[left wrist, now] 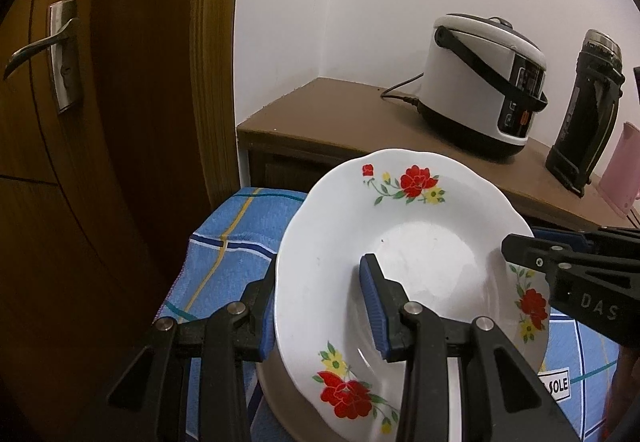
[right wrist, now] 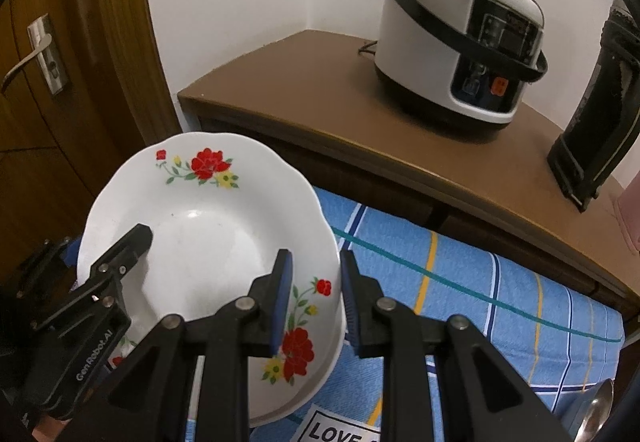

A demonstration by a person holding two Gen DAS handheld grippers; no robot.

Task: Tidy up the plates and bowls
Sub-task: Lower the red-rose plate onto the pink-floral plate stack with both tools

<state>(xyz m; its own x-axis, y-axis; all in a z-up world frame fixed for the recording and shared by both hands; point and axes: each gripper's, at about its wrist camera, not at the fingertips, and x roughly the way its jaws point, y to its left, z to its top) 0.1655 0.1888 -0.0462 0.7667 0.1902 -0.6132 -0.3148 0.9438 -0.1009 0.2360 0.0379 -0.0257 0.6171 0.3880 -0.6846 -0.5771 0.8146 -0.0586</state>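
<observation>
- Left wrist view: the white flowered plate (left wrist: pixel 400 262) is tilted, its hollow face turned toward the camera and up, its far rim raised toward the wooden cabinet (left wrist: pixel 320 113). It is round with a scalloped edge, so it has no clear long axis.
- It sits over the blue checked cloth (left wrist: pixel 224 254); beneath its near edge a second pale rim (left wrist: pixel 276 402) shows, but what that is I cannot tell.
- The left gripper (left wrist: pixel 320 306) straddles the plate's left rim: one blue pad (left wrist: pixel 374 306) lies inside the hollow, the other finger stands outside, behind the rim. The jaws are partly closed and pinch the rim between them.
- The right gripper (left wrist: pixel 520 250) comes in from the right edge and reaches the plate's right rim; its grip cannot be read here.
- A rice cooker (left wrist: pixel 484 81) and a dark flask (left wrist: pixel 584 109) stand on the cabinet, well apart from the plate. A door with a metal handle (left wrist: pixel 44 45) fills the left.
- Right wrist view: the plate (right wrist: pixel 208 226) again faces up and toward the camera, far rim higher.
- The right gripper (right wrist: pixel 314 302) has its jaws narrowly set, clamping the plate's right rim, one pad (right wrist: pixel 282 302) inside, one outside.
- The left gripper (right wrist: pixel 132 242) reaches onto the plate's left side.
- A spoon (right wrist: pixel 600 410) lies at the lower right on the cloth (right wrist: pixel 480 302).
</observation>
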